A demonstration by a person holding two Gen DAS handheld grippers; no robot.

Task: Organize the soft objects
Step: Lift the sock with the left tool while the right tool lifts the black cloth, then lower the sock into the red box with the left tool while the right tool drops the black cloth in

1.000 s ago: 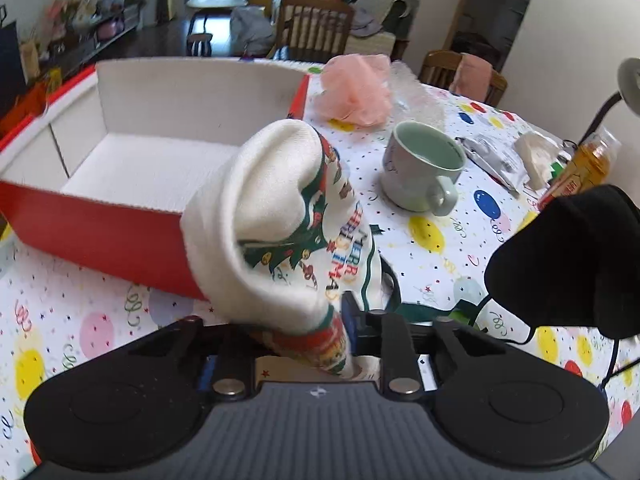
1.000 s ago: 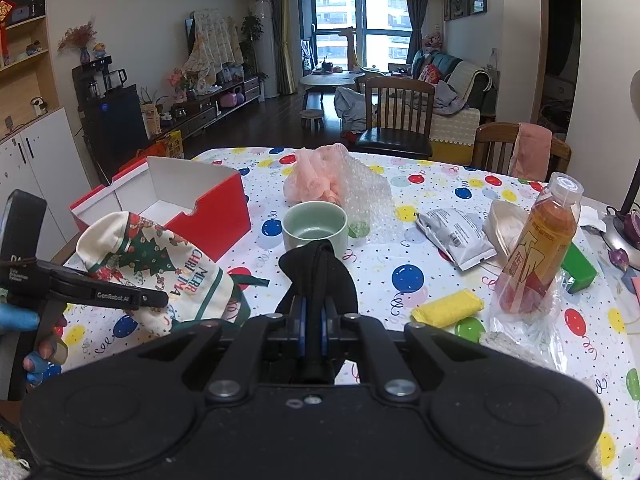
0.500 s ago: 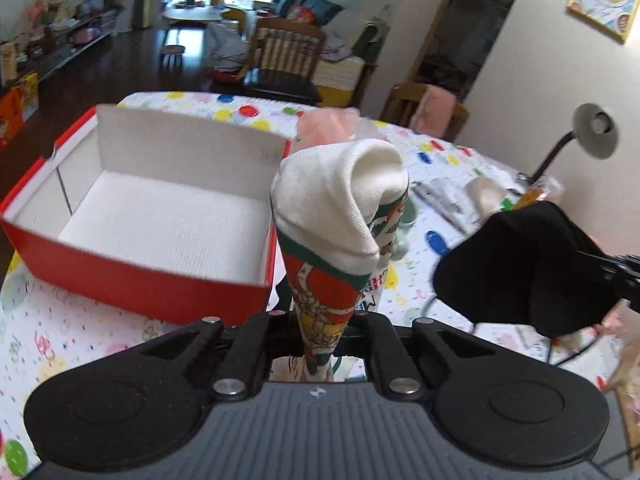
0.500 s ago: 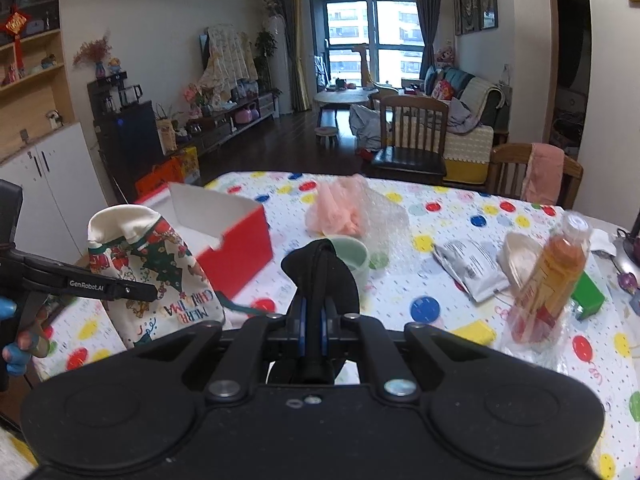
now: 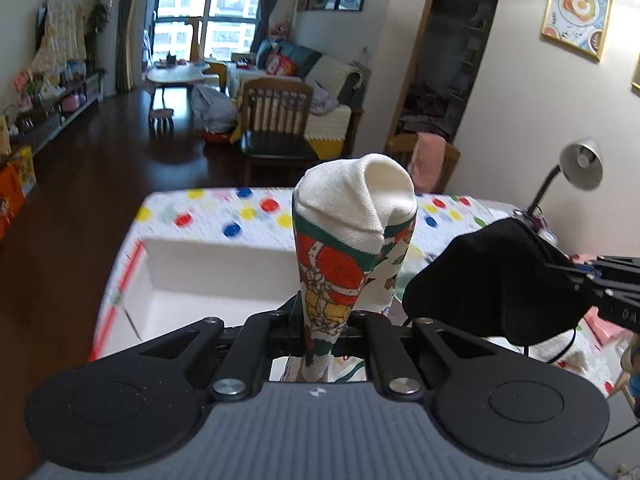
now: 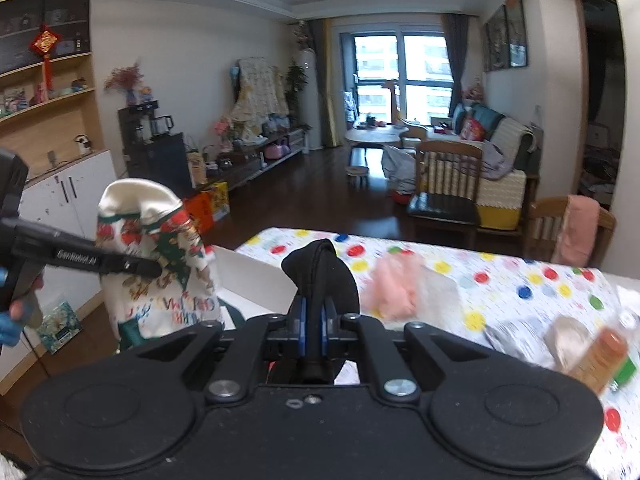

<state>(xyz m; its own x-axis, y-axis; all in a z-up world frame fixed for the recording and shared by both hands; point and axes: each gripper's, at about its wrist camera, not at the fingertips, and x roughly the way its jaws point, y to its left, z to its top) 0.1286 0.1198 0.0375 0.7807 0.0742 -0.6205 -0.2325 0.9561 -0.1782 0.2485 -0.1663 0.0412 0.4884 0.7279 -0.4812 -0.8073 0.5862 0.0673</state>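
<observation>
A Christmas-print sock (image 5: 352, 240) with a white toe stands up out of my left gripper (image 5: 324, 320), which is shut on its lower end and holds it in the air before the box. The same sock (image 6: 160, 264) shows at the left of the right wrist view, pinched by the left gripper (image 6: 152, 268). My right gripper (image 6: 314, 320) is shut on a black mask (image 6: 320, 276), also seen bunched at the right (image 5: 492, 280). Both items hang above the near side of the open red-and-white box (image 5: 200, 264).
The table with a polka-dot cloth (image 6: 500, 280) carries a pink fluffy item (image 6: 396, 284), a foil packet (image 6: 516, 336) and an orange drink bottle (image 6: 600, 352) at the right. A desk lamp (image 5: 580, 164) stands at the far right. Chairs (image 5: 276, 120) stand beyond the table.
Both grippers have risen with their items. The sock has come up off the table and now hangs upright. The table and box sit lower in both views.
</observation>
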